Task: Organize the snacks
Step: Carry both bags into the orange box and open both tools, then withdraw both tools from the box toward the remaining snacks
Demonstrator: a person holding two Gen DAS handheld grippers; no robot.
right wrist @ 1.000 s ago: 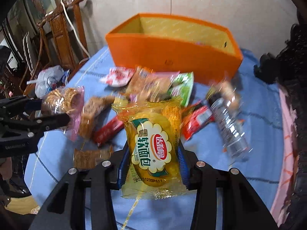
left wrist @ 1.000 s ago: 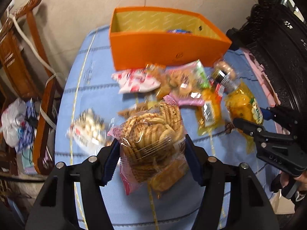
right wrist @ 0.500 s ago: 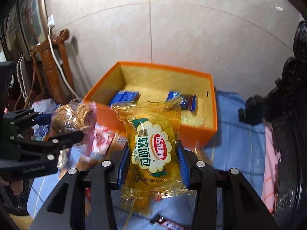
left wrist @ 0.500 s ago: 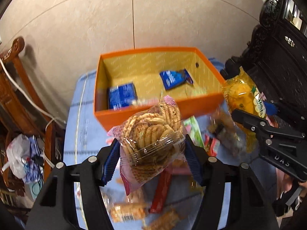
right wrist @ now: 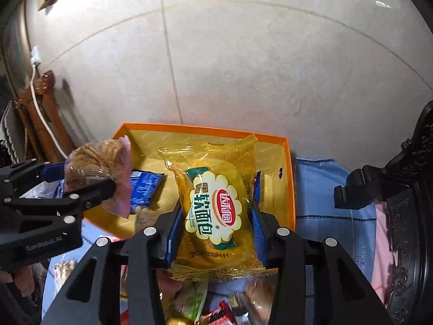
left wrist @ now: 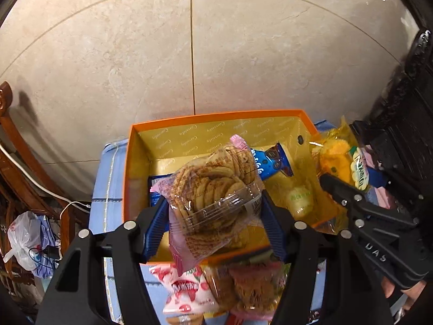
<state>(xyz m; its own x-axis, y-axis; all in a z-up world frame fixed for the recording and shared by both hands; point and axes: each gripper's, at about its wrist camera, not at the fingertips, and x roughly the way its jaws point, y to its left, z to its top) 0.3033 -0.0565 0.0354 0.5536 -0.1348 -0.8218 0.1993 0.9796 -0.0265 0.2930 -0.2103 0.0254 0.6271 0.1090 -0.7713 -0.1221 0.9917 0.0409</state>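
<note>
Carried up off the snack pile on the blue tablecloth (left wrist: 108, 189) to just over the orange box (left wrist: 130, 168); left gripper (left wrist: 213, 216) clamped on cookie pack (left wrist: 213, 187); right gripper (right wrist: 216, 216) pinching yellow bread packet (right wrist: 216, 203); probably drop time next.

Both wrist fisheyes look steeply down and forward along their own fingers from close above the orange box (left wrist: 135, 178) on the worktop (right wrist: 324, 189), facing the tiled wall (left wrist: 243, 54), each catching the other gripper at its edge.
</note>
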